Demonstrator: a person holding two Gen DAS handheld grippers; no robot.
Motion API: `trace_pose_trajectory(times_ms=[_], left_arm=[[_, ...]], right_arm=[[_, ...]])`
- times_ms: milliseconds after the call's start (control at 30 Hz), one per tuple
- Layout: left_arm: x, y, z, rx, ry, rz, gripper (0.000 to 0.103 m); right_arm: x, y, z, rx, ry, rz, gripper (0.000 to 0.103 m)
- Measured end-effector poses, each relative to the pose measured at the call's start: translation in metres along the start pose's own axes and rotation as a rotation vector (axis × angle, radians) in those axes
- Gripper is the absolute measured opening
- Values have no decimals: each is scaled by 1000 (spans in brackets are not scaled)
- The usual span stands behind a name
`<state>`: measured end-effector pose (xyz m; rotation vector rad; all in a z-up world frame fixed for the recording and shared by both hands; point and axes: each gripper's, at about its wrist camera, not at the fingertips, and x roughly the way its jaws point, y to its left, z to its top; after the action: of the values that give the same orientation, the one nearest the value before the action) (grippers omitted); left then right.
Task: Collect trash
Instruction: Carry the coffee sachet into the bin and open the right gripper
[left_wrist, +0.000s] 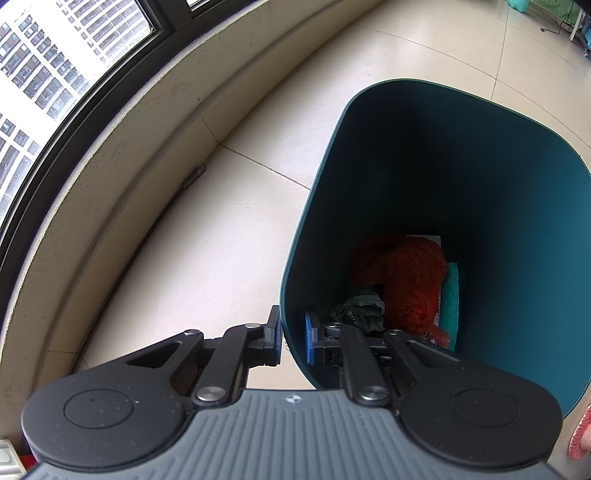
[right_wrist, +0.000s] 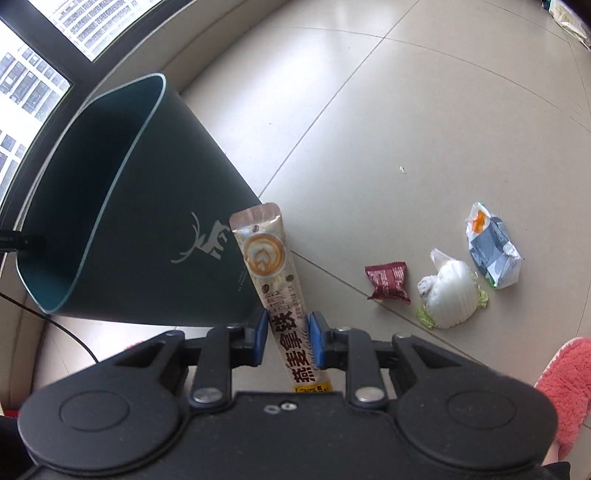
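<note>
Window: it runs along the far left edge of the floor (right_wrist: 369, 110), with a pale sill below it.
Left claw (left_wrist: 293, 339): I have it pinched on the near wall of the bin (left_wrist: 480, 184), one pad outside and one inside, holding the bin tipped with its mouth open towards me.
Bin contents: an orange bag (left_wrist: 410, 280), a dark crumpled scrap (left_wrist: 360, 310) and something teal (left_wrist: 452, 295) lie at the bottom.
Right claw (right_wrist: 285, 341): it is clamped on the coffee sachet (right_wrist: 271, 280), gripping the lower half of the stick.
Sachet axis: its long axis runs away from the claw and leans left, its sealed top end overlapping the bin's outer wall in my right view.
Key relation: the bin mouth lies up and to the left of the sachet, so I judge the right hand must carry it leftward over the rim and point it down before letting go.
Nearer hand: the right one holds the sachet; the left only steadies the bin.
Floor, right of the bin: a dark red wrapper (right_wrist: 388, 280), a white wad (right_wrist: 448, 295) and a grey-and-white packet (right_wrist: 491, 247) lie close together, well apart from the bin.
Right edge: a pink fluffy slipper (right_wrist: 565, 387) shows beside the claw.
Progress: I judge several pieces are still to collect.
</note>
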<state>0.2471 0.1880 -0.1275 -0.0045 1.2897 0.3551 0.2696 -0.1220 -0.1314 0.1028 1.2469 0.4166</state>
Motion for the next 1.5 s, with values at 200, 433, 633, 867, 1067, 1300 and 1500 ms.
trace_pose_trajectory(times_ms=[200,433,633,867,1067,1300,1500], left_arm=[[0,4,1,-7,2,-13,11],[0,7,1,-12,3,-25,11],[-1,9,1,-16,2,-35,12],[-1,11,0,-13,-3,-42,12],[0,12,-1,-12,-3,-52,11],[-1,11,0,-10,-3,-53,11],[-1,11,0,-8,-4,-52,11]], right_arm=[[-51,51,48,-92,-95,72,23],[-58,108,82,-168,-141,169,23],[-2,161,93,-246,-86,147,24],[88,189,89,-259,39,59,23],[141,189,85,-263,128,-19,24],[158,181,87,-217,180,-25,28],[148,180,78,-201,160,10,32]])
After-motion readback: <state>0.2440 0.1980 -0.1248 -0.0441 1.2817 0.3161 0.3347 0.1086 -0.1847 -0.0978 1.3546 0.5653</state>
